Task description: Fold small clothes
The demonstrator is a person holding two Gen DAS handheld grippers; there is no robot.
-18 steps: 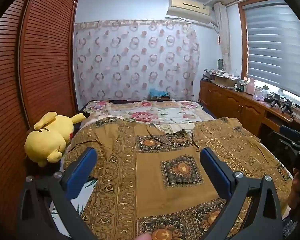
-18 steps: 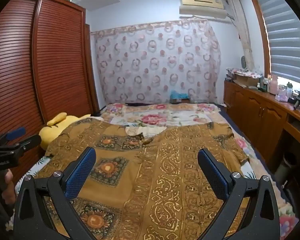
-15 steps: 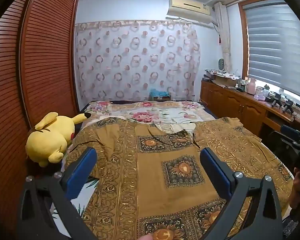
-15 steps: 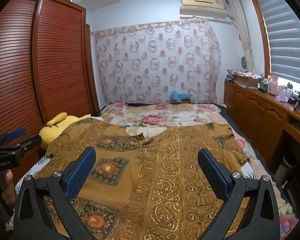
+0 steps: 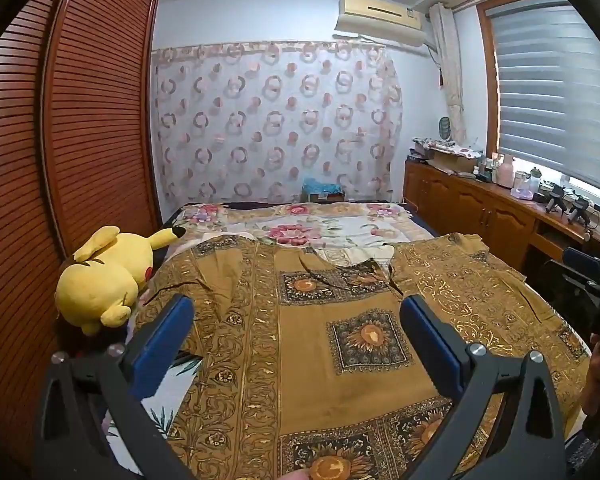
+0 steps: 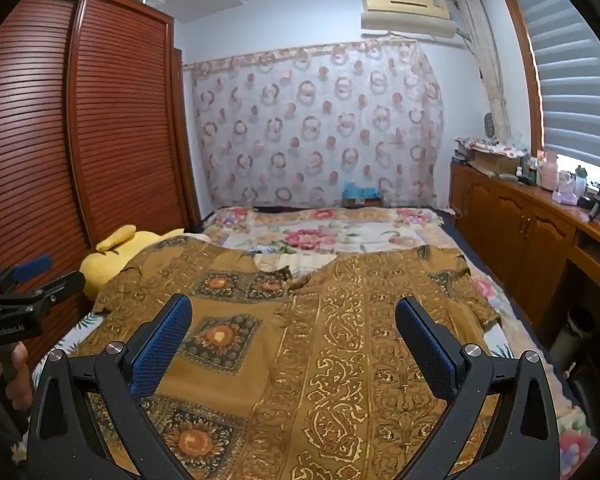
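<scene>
A brown and gold patterned garment [image 5: 340, 320] lies spread flat on the bed, neckline away from me; it also shows in the right wrist view [image 6: 320, 320]. My left gripper [image 5: 296, 308] is open and empty, held above the garment's left half. My right gripper [image 6: 292, 308] is open and empty, held above the garment's middle. The right gripper also shows at the right edge of the left wrist view [image 5: 592, 276]. The left gripper also shows at the left edge of the right wrist view [image 6: 28, 280].
A yellow plush toy [image 5: 104, 276] lies at the bed's left edge by the slatted wooden wardrobe [image 5: 80, 140]. A floral bedsheet [image 5: 308, 228] covers the far bed. A wooden cabinet [image 6: 520, 232] with bottles runs along the right wall under the window.
Both views have shifted only slightly; the left gripper has risen or tilted a little. Both grippers stay open and the garment has not moved.
</scene>
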